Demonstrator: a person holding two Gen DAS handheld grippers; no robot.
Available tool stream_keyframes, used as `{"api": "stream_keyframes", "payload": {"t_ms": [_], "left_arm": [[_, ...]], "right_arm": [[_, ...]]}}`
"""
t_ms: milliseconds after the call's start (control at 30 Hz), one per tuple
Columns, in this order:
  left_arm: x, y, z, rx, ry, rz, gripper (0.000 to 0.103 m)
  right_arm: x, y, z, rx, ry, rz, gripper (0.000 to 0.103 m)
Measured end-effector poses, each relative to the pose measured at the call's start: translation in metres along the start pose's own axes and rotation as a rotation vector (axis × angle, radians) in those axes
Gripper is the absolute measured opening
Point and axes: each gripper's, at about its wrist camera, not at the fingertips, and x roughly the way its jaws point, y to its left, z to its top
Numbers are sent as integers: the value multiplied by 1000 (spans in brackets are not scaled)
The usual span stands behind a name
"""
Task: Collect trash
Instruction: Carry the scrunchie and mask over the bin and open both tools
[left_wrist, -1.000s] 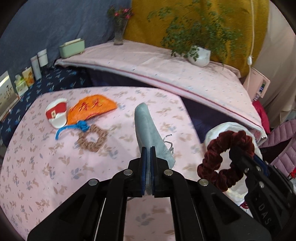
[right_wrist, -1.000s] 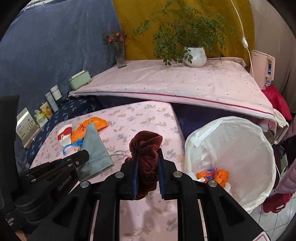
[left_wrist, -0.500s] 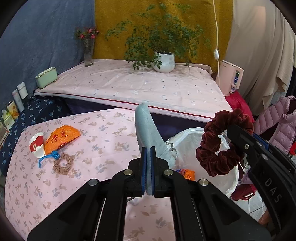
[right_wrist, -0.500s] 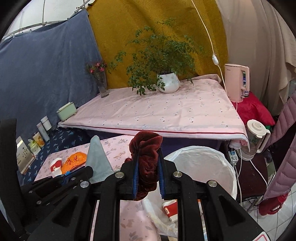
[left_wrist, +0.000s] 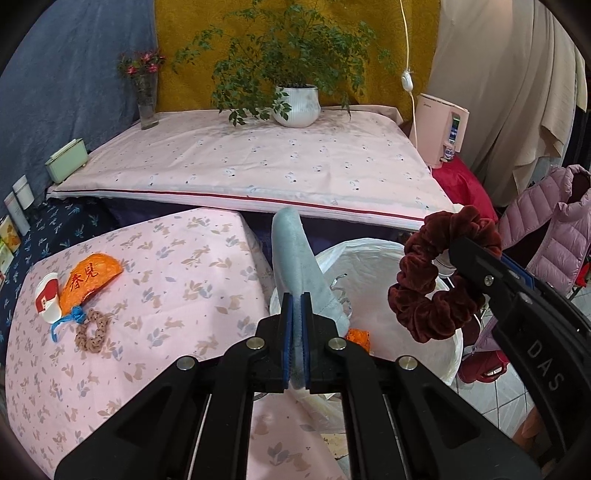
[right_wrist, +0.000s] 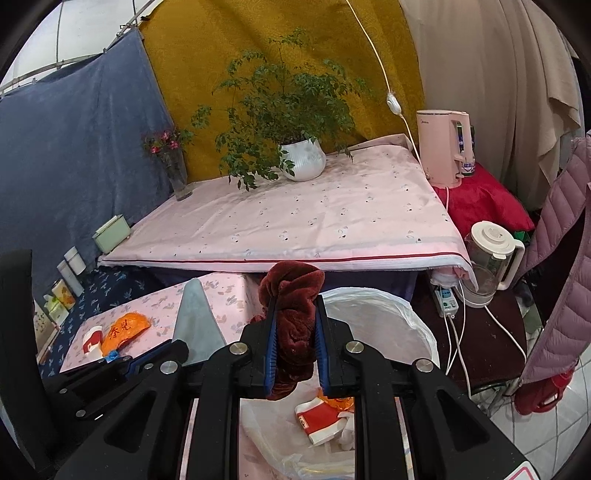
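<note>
Velvet scrunchie (right_wrist: 291, 325), soft and light, sits pinched in the right gripper (right_wrist: 295, 354); left gripper (left_wrist: 296, 339) clamps a limp grey cloth (left_wrist: 295, 258).

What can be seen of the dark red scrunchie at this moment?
The scrunchie is a dark red ring of gathered, velvet-like fabric. The right tool is shut on one side of it, so the loop stands free in the air beside the white-lined trash bin, apparently above its rim. Only the tool touches it.
</note>
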Motion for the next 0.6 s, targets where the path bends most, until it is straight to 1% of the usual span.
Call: {"api": "stream_keyframes", "payload": {"t_ms": [67,100,167,200,233,333,600], "left_arm": [[1,-4,1,6,-4,-8,7],[2,-6,1,8,-7,-9,8],[3,-8,2,12,-10,-1,21],[3,-9,2,11,-13,2,31],[3,-9,3,11,-18,6,37],[2,-8,4,11,-20,12,40],[3,5,2,-21,-7,25,40]], "right_arm": [[2,-4,0,4,2,-4,18],[3,-5,0,6,2,-6,21],[3,-7,1,14,-4,-11,23],[3,-8,2,18,-6,-10,25],[3,-8,2,20,-9,-8,26],[4,-10,4,22,-12,-8,28],[4,-2,2,14,-6,-1,31]]}}
